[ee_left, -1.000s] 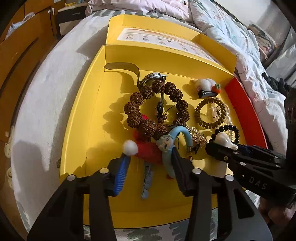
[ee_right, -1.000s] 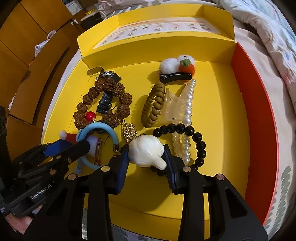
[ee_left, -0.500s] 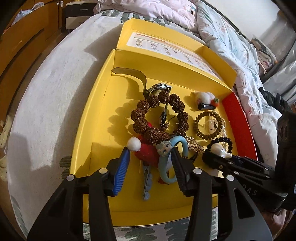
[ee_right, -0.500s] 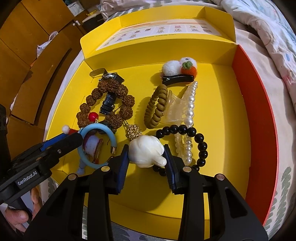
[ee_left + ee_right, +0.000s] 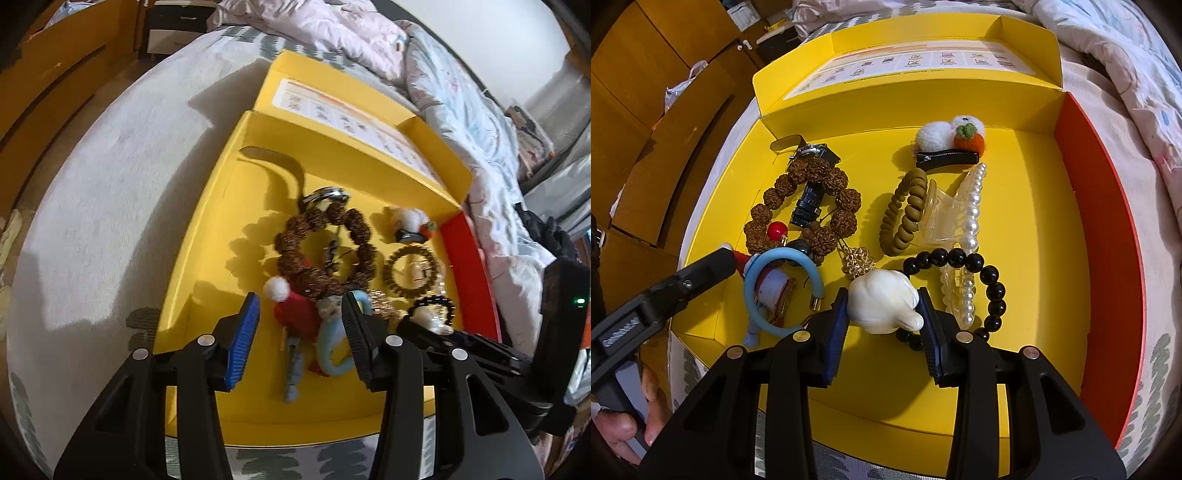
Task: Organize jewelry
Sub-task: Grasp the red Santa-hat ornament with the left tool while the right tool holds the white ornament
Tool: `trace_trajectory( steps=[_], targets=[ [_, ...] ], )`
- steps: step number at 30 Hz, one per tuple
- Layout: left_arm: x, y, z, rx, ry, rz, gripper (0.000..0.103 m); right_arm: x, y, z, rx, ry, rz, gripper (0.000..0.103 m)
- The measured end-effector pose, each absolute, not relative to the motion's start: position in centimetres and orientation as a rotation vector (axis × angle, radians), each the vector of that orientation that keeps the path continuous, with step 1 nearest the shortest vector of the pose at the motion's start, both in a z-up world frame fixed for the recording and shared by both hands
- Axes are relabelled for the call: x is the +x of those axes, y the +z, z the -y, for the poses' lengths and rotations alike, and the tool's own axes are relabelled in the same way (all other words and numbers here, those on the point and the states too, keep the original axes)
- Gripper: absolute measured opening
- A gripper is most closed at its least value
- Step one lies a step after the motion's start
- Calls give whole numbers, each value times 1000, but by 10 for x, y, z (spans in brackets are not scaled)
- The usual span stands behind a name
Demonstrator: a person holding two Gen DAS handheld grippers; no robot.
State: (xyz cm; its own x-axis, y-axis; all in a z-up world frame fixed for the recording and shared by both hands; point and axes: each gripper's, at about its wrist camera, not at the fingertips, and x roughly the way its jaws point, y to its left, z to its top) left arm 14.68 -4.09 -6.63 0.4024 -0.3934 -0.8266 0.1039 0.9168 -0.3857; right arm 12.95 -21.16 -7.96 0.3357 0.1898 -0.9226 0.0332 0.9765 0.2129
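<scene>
An open yellow box (image 5: 1034, 221) on the bed holds the jewelry. My right gripper (image 5: 882, 314) is shut on a white carved charm (image 5: 882, 304) strung on a black bead bracelet (image 5: 991, 280). My left gripper (image 5: 301, 319) is open over a red-hatted doll charm (image 5: 295, 314) on a light blue ring (image 5: 328, 354). Its blue pad stands clear of the doll and its other pad lies against the ring. Behind them lie a brown knobbly bead bracelet (image 5: 846, 199) over a watch (image 5: 809, 199), and a gold charm (image 5: 858, 262).
Also in the box are an olive coil hair tie (image 5: 905, 214), a clear claw clip with pearls (image 5: 973, 206) and a pompom hair clip (image 5: 945, 147). The box has a red right wall (image 5: 1108, 221). Wooden furniture (image 5: 646, 110) stands left, and crumpled bedding (image 5: 461, 92) lies behind.
The left wrist view has rolled and pulled back a little, and a gap has appeared between its blue pad and the doll. The right gripper has kept still on the white charm.
</scene>
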Motion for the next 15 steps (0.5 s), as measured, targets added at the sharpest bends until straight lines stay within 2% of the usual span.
trace_trajectory(
  steps=[6, 7, 9, 11, 15],
  targets=[
    [148, -70, 41, -267, -283, -1123, 43, 129, -80, 209, 190, 98, -1227, 37],
    [149, -70, 42, -263, -284, -1122, 41, 129, -79, 208, 186, 99, -1226, 37],
    [149, -71, 42, -258, -289, -1127, 28, 128, -79, 207, 175, 95, -1223, 37],
    [150, -74, 44, -268, -308, -1146, 21, 128, -80, 206, 165, 95, -1222, 37],
    [150, -76, 47, -249, -308, -1151, 21, 128, -83, 204, 150, 93, -1233, 37]
  ],
)
